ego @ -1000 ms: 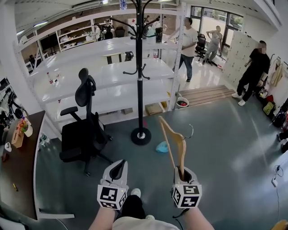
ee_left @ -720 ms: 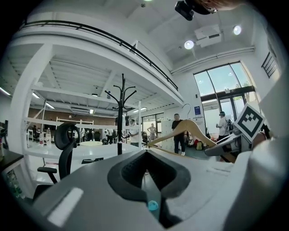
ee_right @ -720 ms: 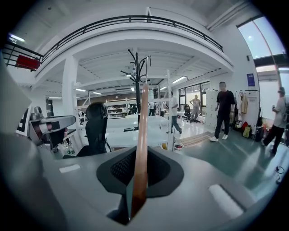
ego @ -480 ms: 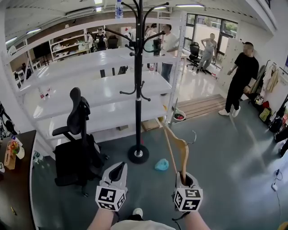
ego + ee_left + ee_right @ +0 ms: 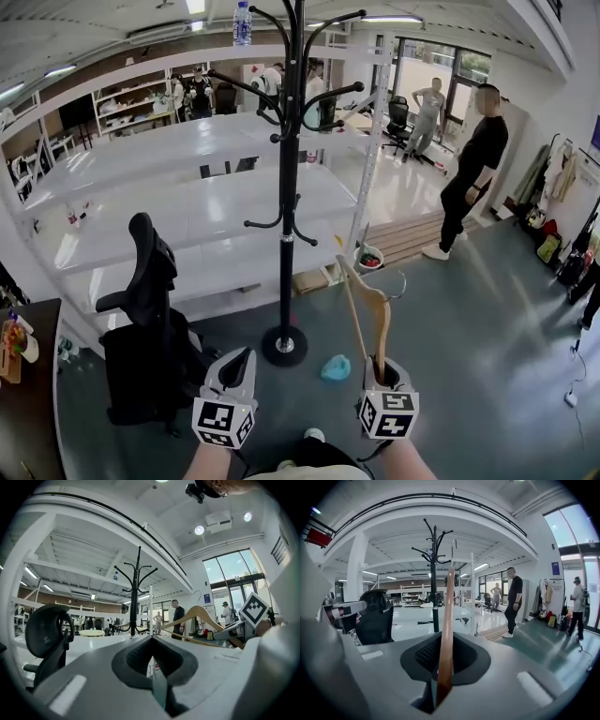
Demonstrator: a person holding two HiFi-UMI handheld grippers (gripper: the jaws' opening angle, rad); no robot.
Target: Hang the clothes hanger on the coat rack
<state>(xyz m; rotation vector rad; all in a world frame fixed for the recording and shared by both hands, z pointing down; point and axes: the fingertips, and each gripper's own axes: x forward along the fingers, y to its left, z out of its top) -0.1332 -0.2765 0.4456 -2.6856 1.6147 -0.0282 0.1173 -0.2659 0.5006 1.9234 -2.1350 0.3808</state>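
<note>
A wooden clothes hanger (image 5: 367, 309) with a metal hook stands up out of my right gripper (image 5: 385, 375), which is shut on its lower end. Seen edge-on in the right gripper view, the hanger (image 5: 447, 634) rises straight from the jaws. The black coat rack (image 5: 289, 178) stands ahead and left of the hanger, its round base on the floor and its curved hooks at the top. The rack (image 5: 435, 573) is some way off, and the coat rack (image 5: 135, 592) also shows in the left gripper view. My left gripper (image 5: 232, 375) is shut and holds nothing.
A black office chair (image 5: 150, 328) stands left of the rack. White shelving (image 5: 187, 197) runs behind it. A turquoise object (image 5: 336, 368) lies on the floor near the rack's base. A person in black (image 5: 469, 169) stands at the right; others are further back.
The view has lifted and drawn closer to the coat rack, which now looms larger. Both grippers keep their hold and places. The person in black has walked leftward.
</note>
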